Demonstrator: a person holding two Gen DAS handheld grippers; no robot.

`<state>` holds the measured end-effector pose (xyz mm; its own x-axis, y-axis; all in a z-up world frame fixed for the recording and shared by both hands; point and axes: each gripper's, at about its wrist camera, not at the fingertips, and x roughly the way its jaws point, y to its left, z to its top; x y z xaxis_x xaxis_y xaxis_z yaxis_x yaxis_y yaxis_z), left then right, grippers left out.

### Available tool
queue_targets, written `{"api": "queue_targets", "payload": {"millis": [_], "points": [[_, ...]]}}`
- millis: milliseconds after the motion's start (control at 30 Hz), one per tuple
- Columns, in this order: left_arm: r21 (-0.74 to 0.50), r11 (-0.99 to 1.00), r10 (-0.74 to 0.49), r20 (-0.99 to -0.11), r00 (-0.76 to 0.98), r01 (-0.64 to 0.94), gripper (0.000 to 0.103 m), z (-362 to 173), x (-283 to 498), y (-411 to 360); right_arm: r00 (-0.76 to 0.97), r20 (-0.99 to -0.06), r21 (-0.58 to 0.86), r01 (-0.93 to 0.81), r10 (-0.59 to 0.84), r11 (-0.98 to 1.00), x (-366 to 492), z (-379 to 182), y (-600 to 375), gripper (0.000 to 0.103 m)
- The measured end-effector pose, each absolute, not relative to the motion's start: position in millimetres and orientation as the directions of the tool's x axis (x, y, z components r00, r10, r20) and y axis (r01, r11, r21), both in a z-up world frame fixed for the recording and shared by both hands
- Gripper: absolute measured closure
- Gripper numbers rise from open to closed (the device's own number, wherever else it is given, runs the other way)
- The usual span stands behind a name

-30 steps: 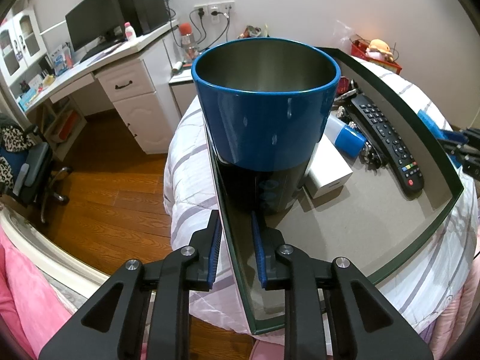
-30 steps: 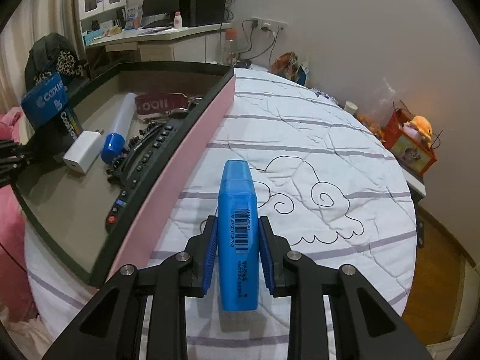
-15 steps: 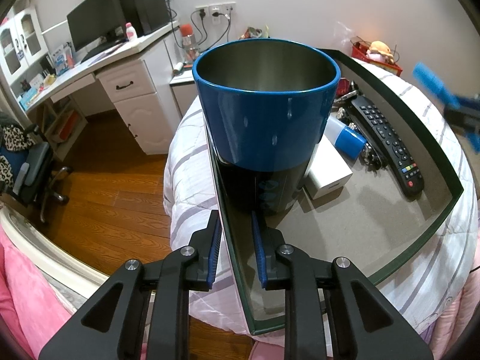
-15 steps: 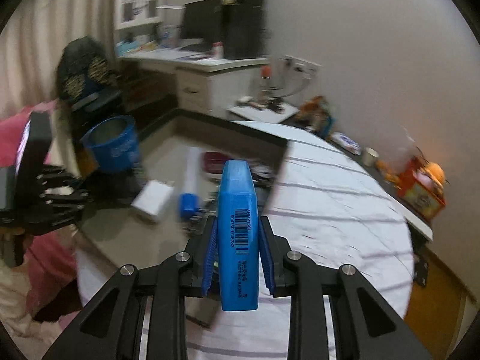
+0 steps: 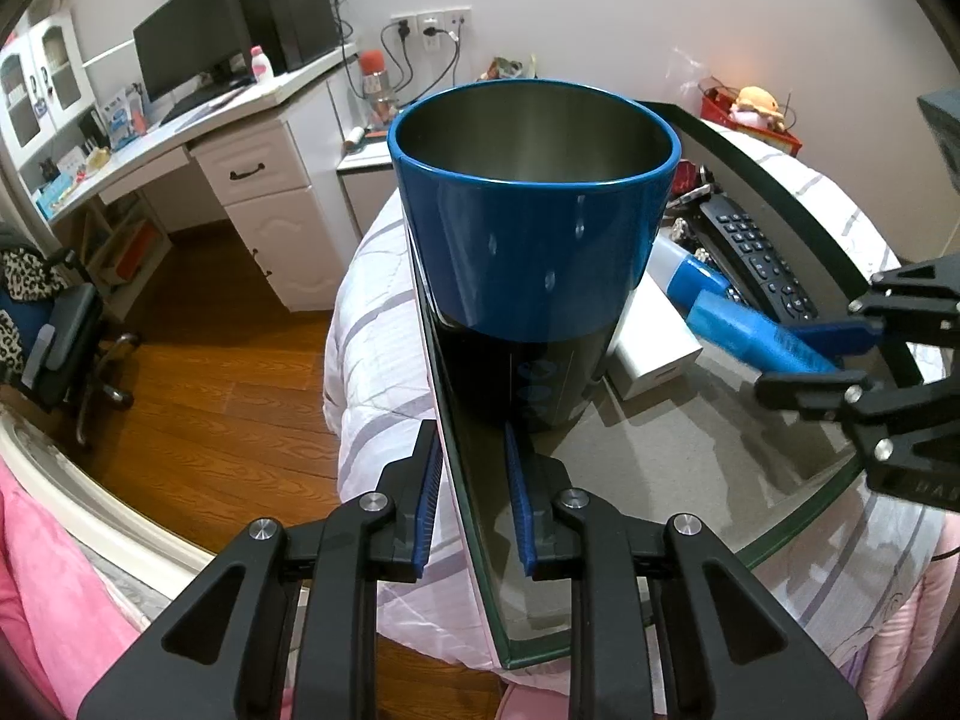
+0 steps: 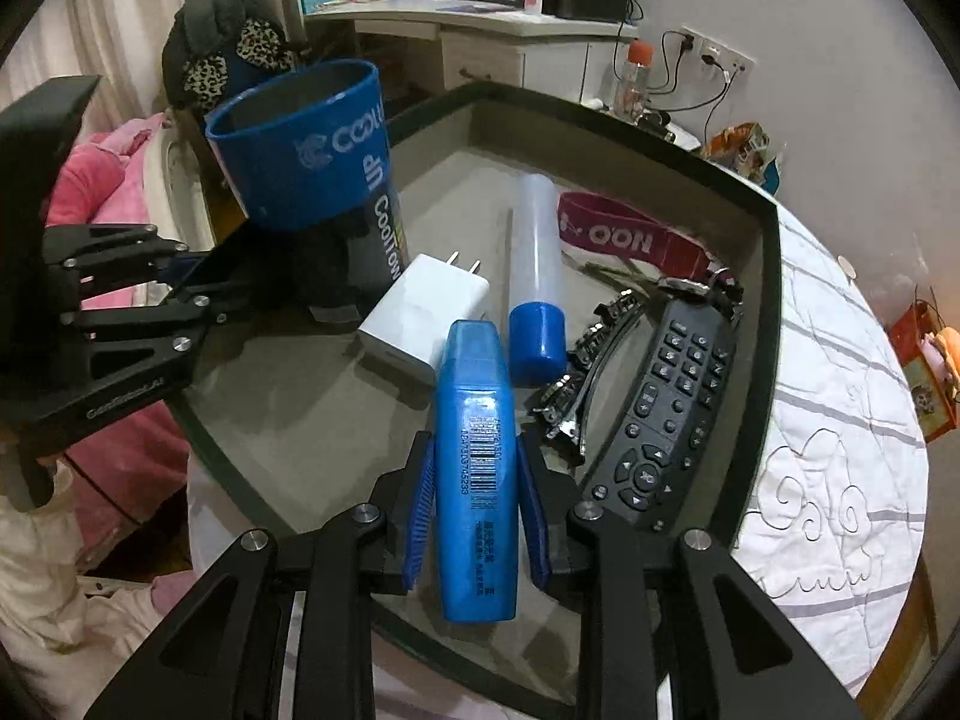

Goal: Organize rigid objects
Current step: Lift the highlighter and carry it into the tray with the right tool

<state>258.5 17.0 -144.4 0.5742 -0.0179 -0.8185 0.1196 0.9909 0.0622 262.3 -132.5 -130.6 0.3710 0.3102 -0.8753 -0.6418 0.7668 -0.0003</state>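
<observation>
White quilted bedding with grey stripes covers the round bed on which a shallow dark-green box lid with a grey cardboard floor lies. Behind it, a white desk with drawers carries a black monitor, and wooden flooring shows below.

Seen from its own camera, the left gripper is clamped on the near wall of the lid, one blue pad outside and one inside. A tall cup with a blue upper band, black base and steel interior stands upright inside the lid, right against that wall and just ahead of the inner pad.

The right gripper grasps a flat bright-blue plastic case with a printed barcode, squeezed between both blue pads and held over the near part of the lid floor, tip pointing down toward the other items. In the left view the same case appears at the right edge, hanging above the lid.

Resting on the lid floor are a white plug-in charger with two prongs, a translucent tube with a blue cap, a black remote control, dark metal hair clips between tube and remote, and a magenta strap with white lettering further back. The charger lies just beside the cup and the tube.
</observation>
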Motion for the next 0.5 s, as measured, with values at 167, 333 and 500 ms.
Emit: {"api": "queue_targets", "payload": {"millis": [167,333,500], "points": [[0.061,0.991,-0.021,-0.817,0.576,0.122,0.083,-143.2,257.5,16.4,0.341,-0.871,0.054,-0.650,0.355,0.758,263.1,-134.0,-129.3,0.075],[0.055,0.991,-0.028,-0.814,0.580,0.125,0.082,-144.3,256.9,16.1,0.399,-0.832,0.076,-0.607,0.386,0.791,263.2,-113.0,-153.9,0.075],[0.054,0.990,-0.032,-0.812,0.583,0.129,0.079,-144.5,258.4,14.9,0.539,-0.807,-0.018,-0.435,0.244,0.900,272.8,-99.5,-194.7,0.069]]}}
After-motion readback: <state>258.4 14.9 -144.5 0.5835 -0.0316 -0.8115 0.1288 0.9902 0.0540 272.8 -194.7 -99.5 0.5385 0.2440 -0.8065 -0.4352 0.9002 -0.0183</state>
